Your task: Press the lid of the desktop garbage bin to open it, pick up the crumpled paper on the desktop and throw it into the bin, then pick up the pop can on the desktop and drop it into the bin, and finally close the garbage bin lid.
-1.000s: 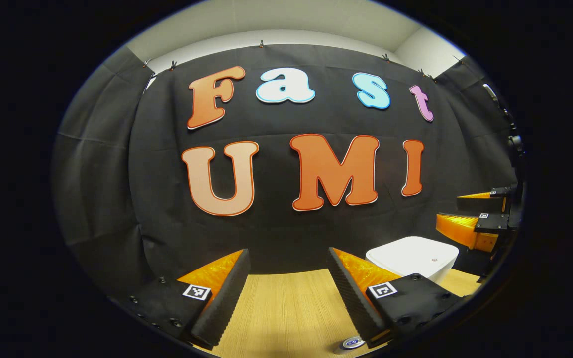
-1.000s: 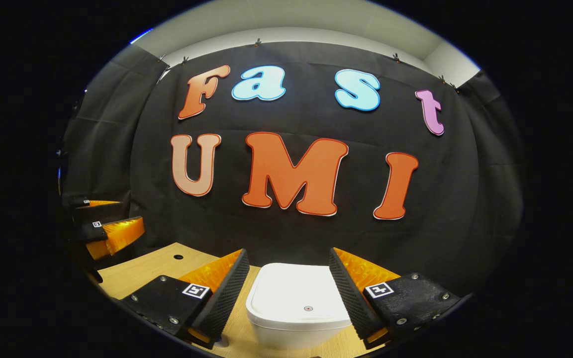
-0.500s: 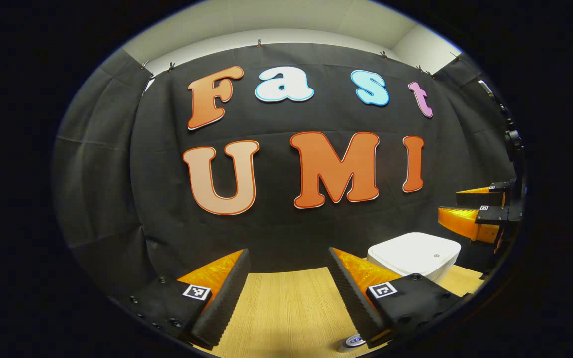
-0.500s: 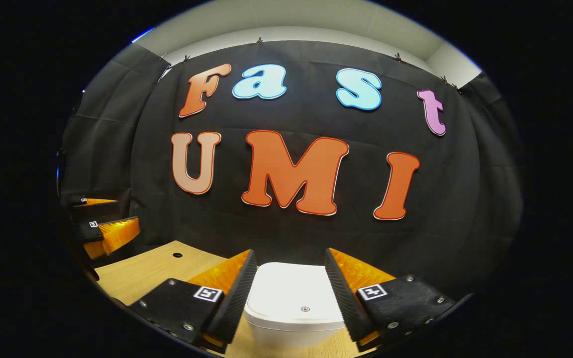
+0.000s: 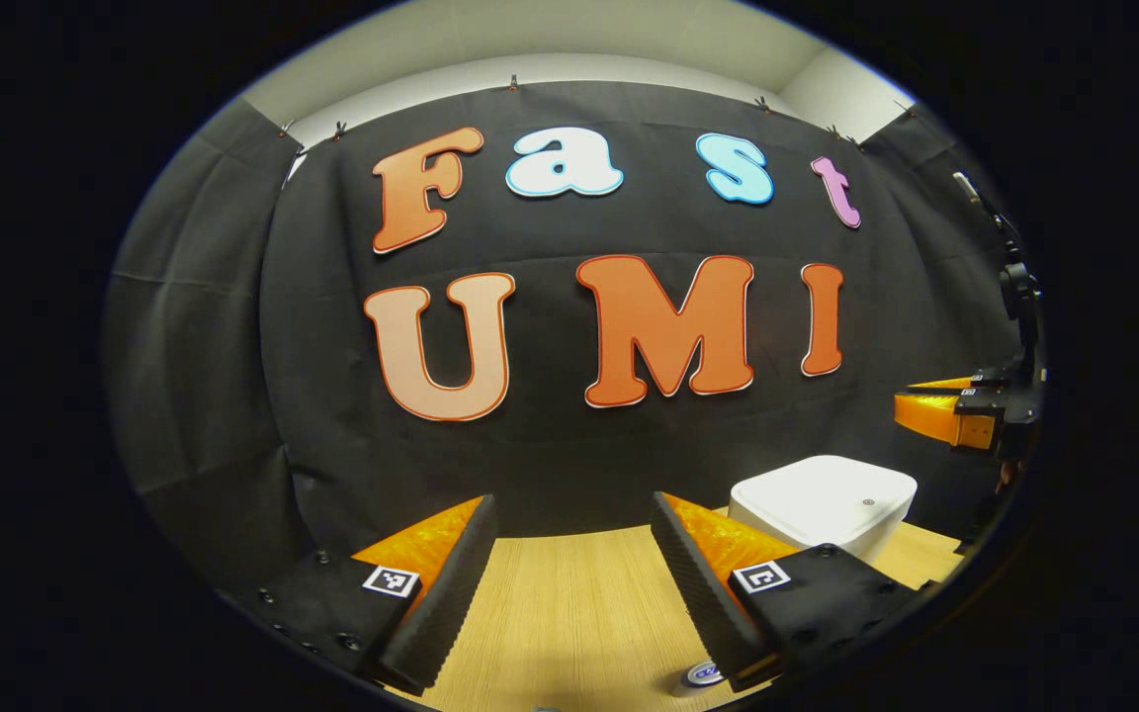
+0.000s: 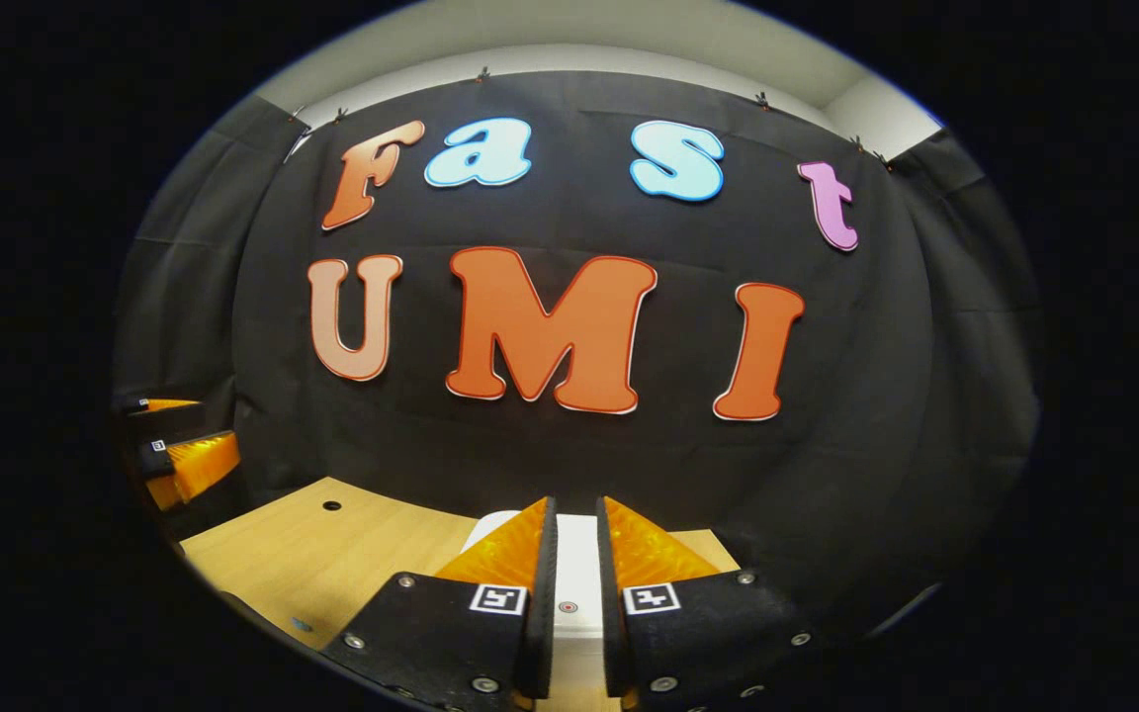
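The white garbage bin (image 5: 827, 499) stands on the wooden table with its lid down, to the right of my left gripper (image 5: 574, 504). That gripper is open and holds nothing above the table. The pop can (image 5: 700, 676) shows just its top, beside the left gripper's right finger. My right gripper (image 6: 575, 506) hangs over the bin (image 6: 574, 564), its fingers drawn together with a thin gap and nothing between them. A small red dot (image 6: 568, 606) on the lid lies just below the fingertips. In the left gripper view the right gripper (image 5: 955, 410) hovers above the bin at the far right.
The wooden table (image 6: 332, 564) runs back to the black cloth wall. A small round hole (image 6: 331, 505) sits in its far left part. In the right gripper view the left gripper (image 6: 184, 460) hangs at the left edge.
The right gripper's fingers have closed from wide apart to nearly touching over the bin's lid. The left gripper has hardly moved.
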